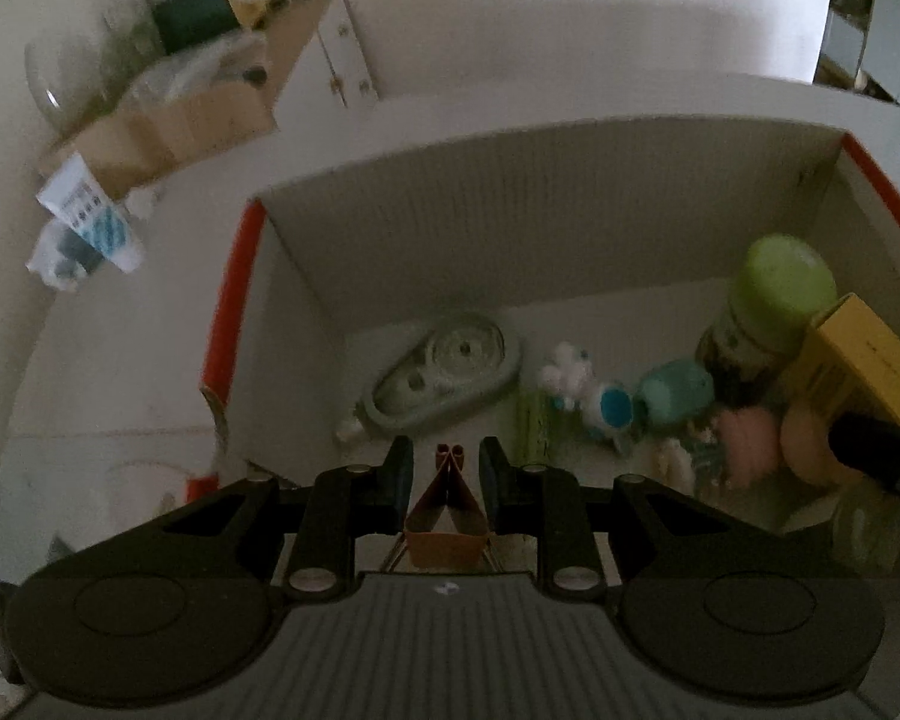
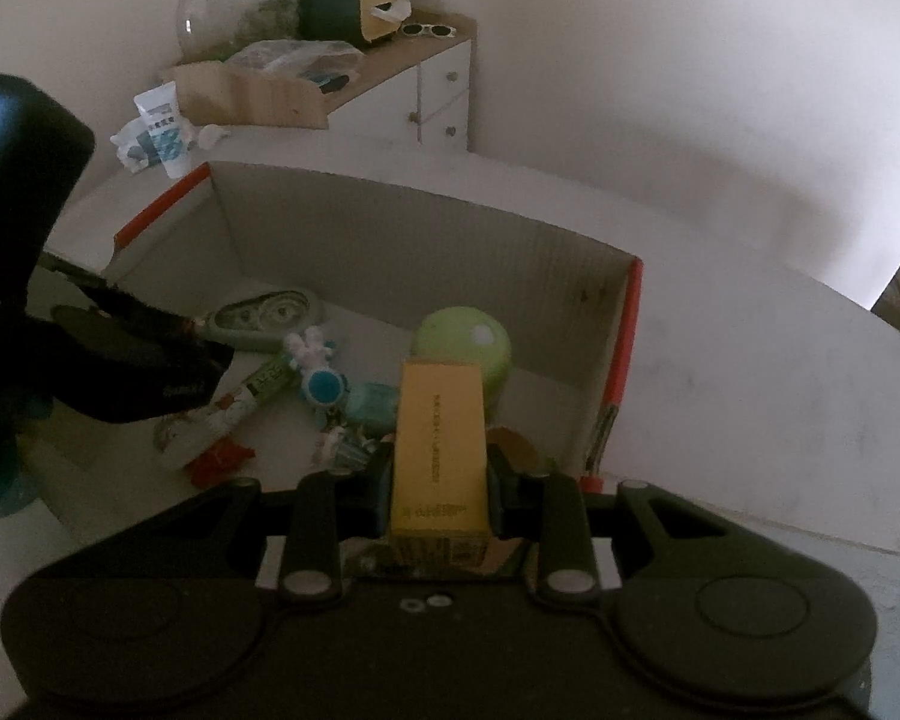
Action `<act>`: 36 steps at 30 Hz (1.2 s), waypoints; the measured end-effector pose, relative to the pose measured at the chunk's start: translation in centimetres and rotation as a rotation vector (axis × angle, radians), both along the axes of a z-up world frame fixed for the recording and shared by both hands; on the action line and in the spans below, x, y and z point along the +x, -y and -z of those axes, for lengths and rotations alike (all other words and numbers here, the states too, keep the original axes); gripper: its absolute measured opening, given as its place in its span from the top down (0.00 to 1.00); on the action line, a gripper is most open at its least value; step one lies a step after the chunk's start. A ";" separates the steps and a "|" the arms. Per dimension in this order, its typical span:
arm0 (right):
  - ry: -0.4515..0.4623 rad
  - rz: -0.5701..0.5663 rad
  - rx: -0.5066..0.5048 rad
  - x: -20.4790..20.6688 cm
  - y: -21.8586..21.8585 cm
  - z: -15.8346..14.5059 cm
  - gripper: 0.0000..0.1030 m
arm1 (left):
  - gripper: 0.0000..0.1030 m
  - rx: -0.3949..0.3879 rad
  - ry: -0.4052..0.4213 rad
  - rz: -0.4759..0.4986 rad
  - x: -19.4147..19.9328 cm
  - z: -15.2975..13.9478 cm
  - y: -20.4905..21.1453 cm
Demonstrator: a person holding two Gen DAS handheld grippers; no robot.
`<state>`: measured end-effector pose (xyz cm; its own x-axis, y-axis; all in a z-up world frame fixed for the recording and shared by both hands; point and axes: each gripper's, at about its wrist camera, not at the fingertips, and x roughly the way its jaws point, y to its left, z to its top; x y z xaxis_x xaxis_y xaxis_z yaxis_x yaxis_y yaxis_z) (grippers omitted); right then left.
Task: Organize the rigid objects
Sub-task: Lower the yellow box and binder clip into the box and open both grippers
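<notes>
Between the pads of the left tool (image 1: 447, 471) sits a red-brown binder clip (image 1: 446, 516), pinched at its folded body, held low over the near end of the white cardboard box (image 1: 510, 204). Right tool (image 2: 435, 483) clamps a yellow carton (image 2: 440, 450) lengthwise, above the box's right side. On the box floor: grey correction-tape dispenser (image 1: 450, 369), green-capped bottle (image 1: 774, 306), small blue-white figure (image 1: 594, 399). Box rests on white table (image 2: 750, 360).
</notes>
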<state>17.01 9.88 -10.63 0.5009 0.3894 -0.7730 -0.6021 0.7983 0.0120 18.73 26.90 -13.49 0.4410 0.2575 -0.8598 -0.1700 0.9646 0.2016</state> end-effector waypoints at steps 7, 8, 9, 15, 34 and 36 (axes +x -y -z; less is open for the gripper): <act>-0.005 0.006 0.003 0.2 0.0 0.0 0.70 | 0.77 -0.030 -0.067 -0.020 0.4 0.6 -0.3; -0.006 0.007 0.003 0.2 0.0 0.0 0.70 | 0.77 -0.026 -0.073 -0.022 0.5 0.6 -0.3; -0.007 0.008 0.004 0.2 0.0 0.0 0.69 | 0.77 -0.023 -0.080 -0.024 0.5 0.7 -0.3; -0.002 0.002 0.005 0.1 0.1 -0.1 0.61 | 0.77 -0.028 -0.073 -0.023 0.3 0.3 -0.2; 0.013 -0.007 0.107 -2.4 3.2 -3.1 0.32 | 0.77 -0.045 0.061 -0.001 -3.5 -3.6 1.7; 0.022 -0.010 0.125 -2.8 3.8 -3.7 0.29 | 0.77 -0.054 0.076 0.001 -4.2 -4.2 1.9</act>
<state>14.24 6.08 -6.95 0.5132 0.4868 -0.7069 -0.6109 0.7857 0.0975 14.55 24.98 -9.33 0.5061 0.2106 -0.8364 -0.1815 0.9740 0.1354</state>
